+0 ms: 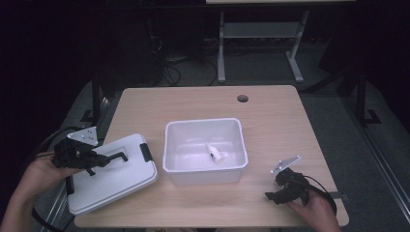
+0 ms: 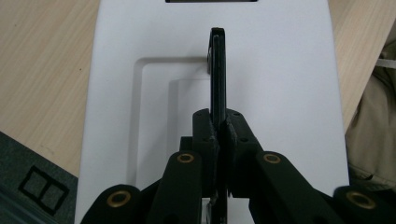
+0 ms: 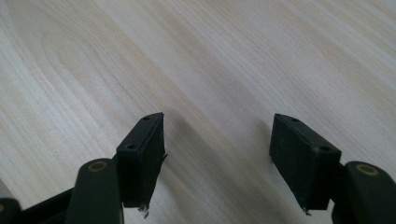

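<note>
White bin (image 1: 205, 170) open, small white cylinder (image 1: 214, 153) inside; lid (image 1: 116, 179) beside.

Table brightly lit, dark surroundings, soft shadows.

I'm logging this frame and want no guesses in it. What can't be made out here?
- White part in the bin, high view: too small to identify.
- Lid, high view: near-left corner runs past the table edge into dark; left tool covers its handle.
- Right tool, right gripper view: open over bare table, height above it unclear.
</note>
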Action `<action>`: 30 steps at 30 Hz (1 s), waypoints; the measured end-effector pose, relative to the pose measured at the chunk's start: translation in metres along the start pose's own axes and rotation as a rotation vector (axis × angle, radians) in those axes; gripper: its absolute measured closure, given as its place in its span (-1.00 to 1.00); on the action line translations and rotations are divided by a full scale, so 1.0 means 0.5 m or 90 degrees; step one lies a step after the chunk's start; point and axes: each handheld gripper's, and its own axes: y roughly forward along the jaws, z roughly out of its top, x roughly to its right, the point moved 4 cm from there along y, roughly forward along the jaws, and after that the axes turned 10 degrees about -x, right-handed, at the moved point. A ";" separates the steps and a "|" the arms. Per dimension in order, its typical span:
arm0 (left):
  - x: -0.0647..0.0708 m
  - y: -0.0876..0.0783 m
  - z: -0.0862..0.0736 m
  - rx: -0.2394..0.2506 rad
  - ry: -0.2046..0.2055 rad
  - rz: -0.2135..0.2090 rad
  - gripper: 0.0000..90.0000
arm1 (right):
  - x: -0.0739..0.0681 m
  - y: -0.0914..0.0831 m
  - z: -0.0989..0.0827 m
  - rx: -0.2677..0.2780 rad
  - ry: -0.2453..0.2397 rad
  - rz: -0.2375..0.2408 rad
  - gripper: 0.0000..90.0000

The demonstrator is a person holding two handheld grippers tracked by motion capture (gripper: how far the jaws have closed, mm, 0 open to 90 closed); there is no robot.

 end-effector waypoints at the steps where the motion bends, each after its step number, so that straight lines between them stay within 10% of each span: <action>1: 0.000 -0.004 0.001 -0.002 0.003 -0.001 0.87 | 0.000 0.000 0.000 0.001 -0.001 0.000 -0.23; 30: 0.030 -0.116 0.047 0.022 0.047 0.022 0.87 | 0.001 0.000 -0.001 0.004 -0.001 0.003 -0.24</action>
